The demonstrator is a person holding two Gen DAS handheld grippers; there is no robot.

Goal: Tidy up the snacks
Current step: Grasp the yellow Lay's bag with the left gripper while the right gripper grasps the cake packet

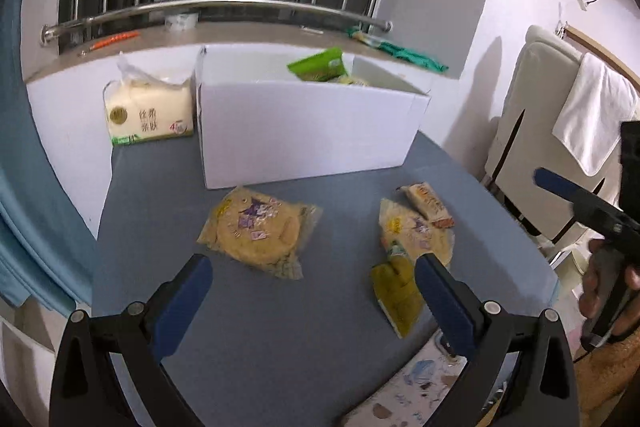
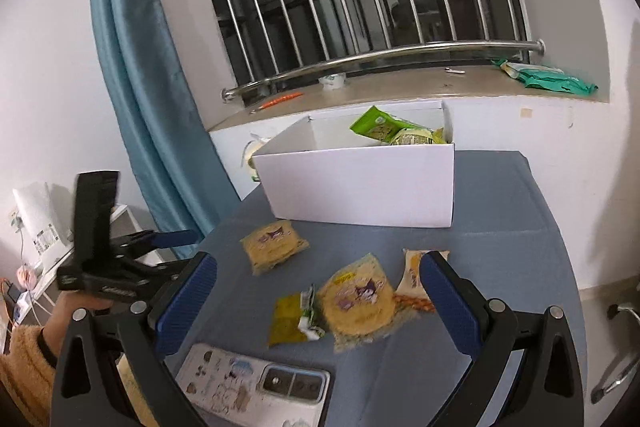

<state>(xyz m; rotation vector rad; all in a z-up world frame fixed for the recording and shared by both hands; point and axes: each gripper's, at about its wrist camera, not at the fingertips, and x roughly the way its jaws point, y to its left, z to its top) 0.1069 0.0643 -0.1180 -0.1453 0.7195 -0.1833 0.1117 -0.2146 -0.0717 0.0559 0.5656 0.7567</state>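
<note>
A white cardboard box (image 1: 300, 131) (image 2: 360, 183) stands at the back of the blue-grey table (image 1: 280, 339), with a green packet (image 1: 318, 65) (image 2: 374, 123) sticking out of it. In front of the box lie a round yellow cake packet (image 1: 260, 231) (image 2: 274, 247), a second one (image 1: 416, 235) (image 2: 360, 301), a cream and orange packet (image 1: 428, 205) (image 2: 414, 279) and an olive-yellow packet (image 1: 396, 291) (image 2: 290, 319). My left gripper (image 1: 316, 291) hovers open just short of the first cake packet. My right gripper (image 2: 318, 287) is open above the second cake packet. Neither holds anything.
A tissue pack (image 1: 148, 115) stands left of the box. A phone in a patterned case (image 2: 256, 383) lies at the near table edge. Behind the box run a window sill (image 2: 400, 87) and a barred window. A blue curtain (image 2: 140, 75) hangs left, a chair (image 1: 540, 131) stands right.
</note>
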